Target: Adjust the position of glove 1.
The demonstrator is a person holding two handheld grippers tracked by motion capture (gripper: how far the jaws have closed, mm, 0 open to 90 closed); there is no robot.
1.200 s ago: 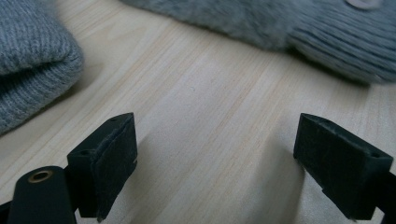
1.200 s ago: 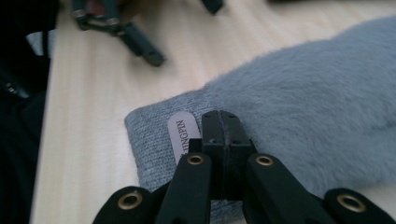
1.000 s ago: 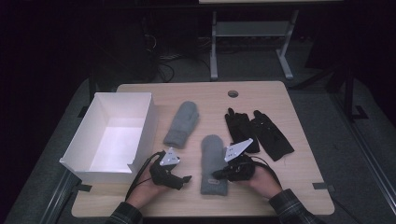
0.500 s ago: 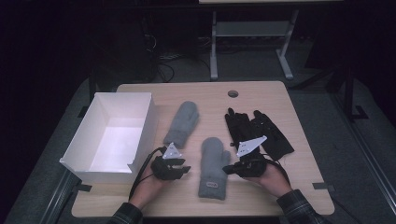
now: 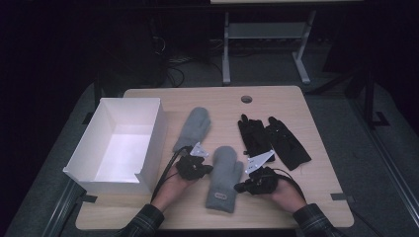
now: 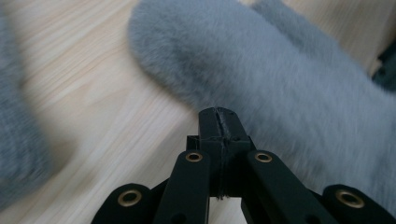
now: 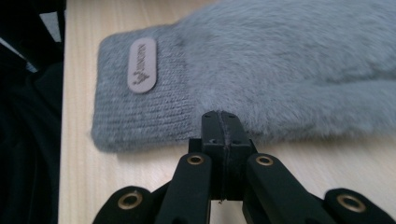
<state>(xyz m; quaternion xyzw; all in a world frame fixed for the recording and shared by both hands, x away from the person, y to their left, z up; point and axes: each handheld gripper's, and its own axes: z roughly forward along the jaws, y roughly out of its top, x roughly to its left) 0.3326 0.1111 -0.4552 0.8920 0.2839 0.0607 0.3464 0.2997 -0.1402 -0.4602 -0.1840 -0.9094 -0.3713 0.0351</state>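
Note:
A grey fluffy mitten (image 5: 223, 177) lies at the front of the table, cuff toward the person, with a tan label (image 7: 142, 65) on the cuff. My left gripper (image 5: 210, 169) is at its left edge. Its jaws have just been closing and now meet (image 6: 218, 116) against the fur (image 6: 289, 79); I see no cloth between them. My right gripper (image 5: 238, 187) is shut at the mitten's right edge, its tips (image 7: 220, 119) touching the fur by the cuff. A second grey mitten (image 5: 193, 128) lies farther back.
A white open box (image 5: 153, 143) stands at the table's left. Two black gloves (image 5: 254, 133) (image 5: 289, 143) lie side by side right of the mittens. A round cable hole (image 5: 246, 98) sits near the table's far edge.
My left gripper moved right and slightly away from the person to the near mitten's left edge, and its jaws went from wide open to shut. The right gripper stayed put.

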